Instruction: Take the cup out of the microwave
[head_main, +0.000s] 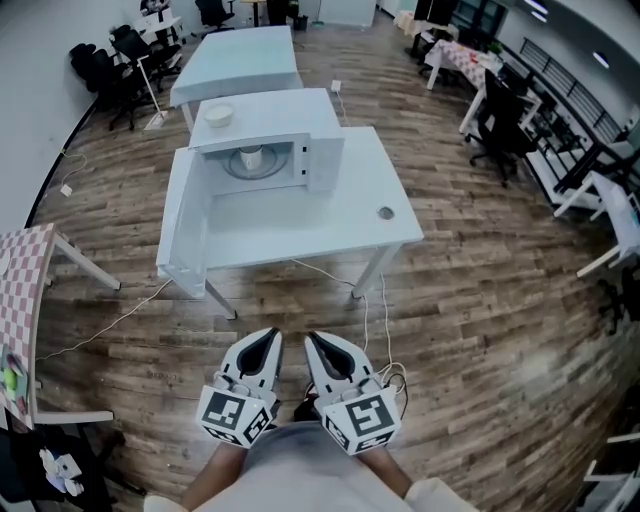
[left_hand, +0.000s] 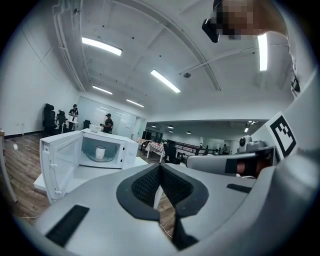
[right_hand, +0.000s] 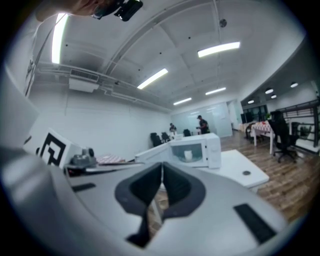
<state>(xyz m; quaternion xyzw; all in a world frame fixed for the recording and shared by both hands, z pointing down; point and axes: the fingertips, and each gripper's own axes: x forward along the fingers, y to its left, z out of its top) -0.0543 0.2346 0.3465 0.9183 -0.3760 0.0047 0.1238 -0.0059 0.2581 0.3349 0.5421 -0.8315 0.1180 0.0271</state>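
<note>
The white cup (head_main: 250, 156) stands inside the open microwave (head_main: 325, 160), well apart from us. Our left gripper (head_main: 266, 338) and right gripper (head_main: 316, 340) have their fingers closed on nothing. The cup is likely light, rigid and slick, so we'd pinch its rim.

Each hand carries a pale grey gripper, the left gripper (head_main: 271, 335) and the right gripper (head_main: 311, 339) alike in build; the shell is smooth, rounded and tapers to a point; the fingers (left_hand: 145, 184) are lined with black ribbed pads; flat black rectangular insets (left_hand: 67, 225) sit on the shell; each rear carries a white cube (head_main: 237, 412) printed with black square markers; the person wears a light grey top (head_main: 300, 475).
</note>
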